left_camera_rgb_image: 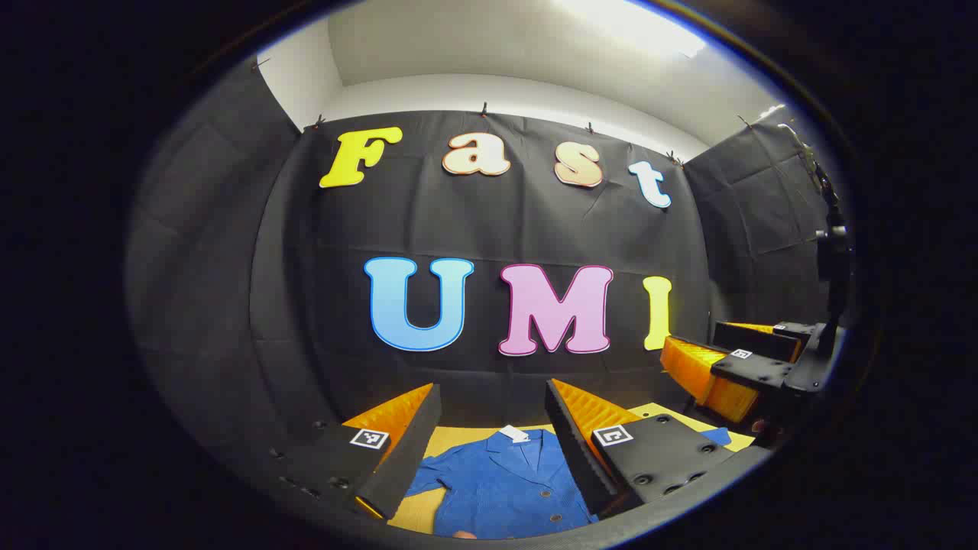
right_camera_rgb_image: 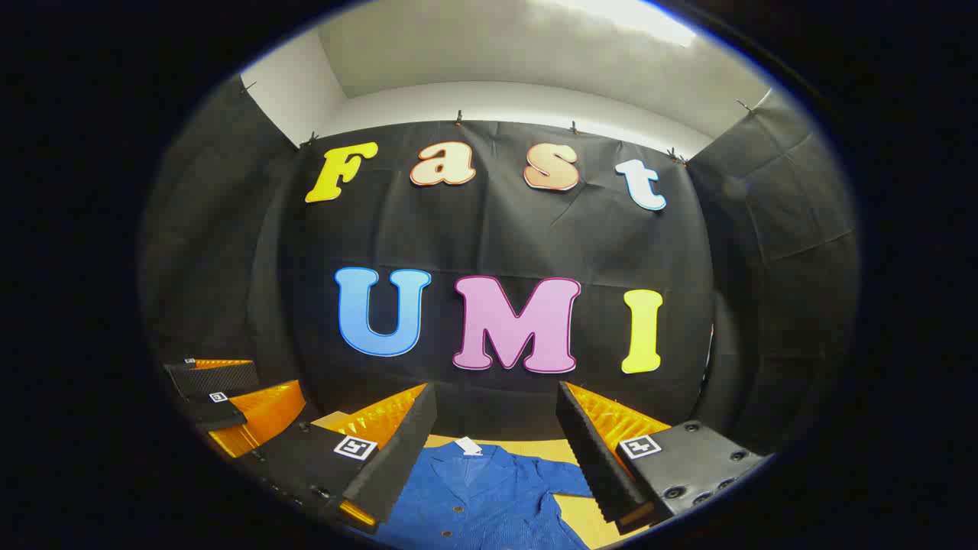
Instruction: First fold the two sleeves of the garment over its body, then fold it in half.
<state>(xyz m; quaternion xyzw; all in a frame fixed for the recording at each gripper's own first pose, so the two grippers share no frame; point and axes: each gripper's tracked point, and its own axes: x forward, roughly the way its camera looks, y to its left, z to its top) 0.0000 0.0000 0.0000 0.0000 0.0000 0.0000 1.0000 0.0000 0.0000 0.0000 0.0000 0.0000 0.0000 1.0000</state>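
A blue button-up shirt [left_camera_rgb_image: 504, 481] lies face up on the yellow table [left_camera_rgb_image: 451, 444], its collar and white label [left_camera_rgb_image: 513, 433] at the far end. One sleeve [left_camera_rgb_image: 426, 480] spreads to the left; a bit of the other [left_camera_rgb_image: 718, 435] shows on the right. My left gripper [left_camera_rgb_image: 493, 389] hovers open above the shirt's chest, holding nothing. To its right my right gripper [left_camera_rgb_image: 691, 342] is also in the air. In the right gripper view the shirt [right_camera_rgb_image: 481, 500] lies below the open right gripper [right_camera_rgb_image: 497, 388], a sleeve [right_camera_rgb_image: 567, 477] spread to the right. The left gripper [right_camera_rgb_image: 275, 382] is at the left.
The black cloth wall [left_camera_rgb_image: 497, 229] closes the booth just behind the table's far edge. A dark stand [left_camera_rgb_image: 833, 260] rises at the right side in the left gripper view. Bare yellow tabletop [right_camera_rgb_image: 588, 519] shows beside the shirt.
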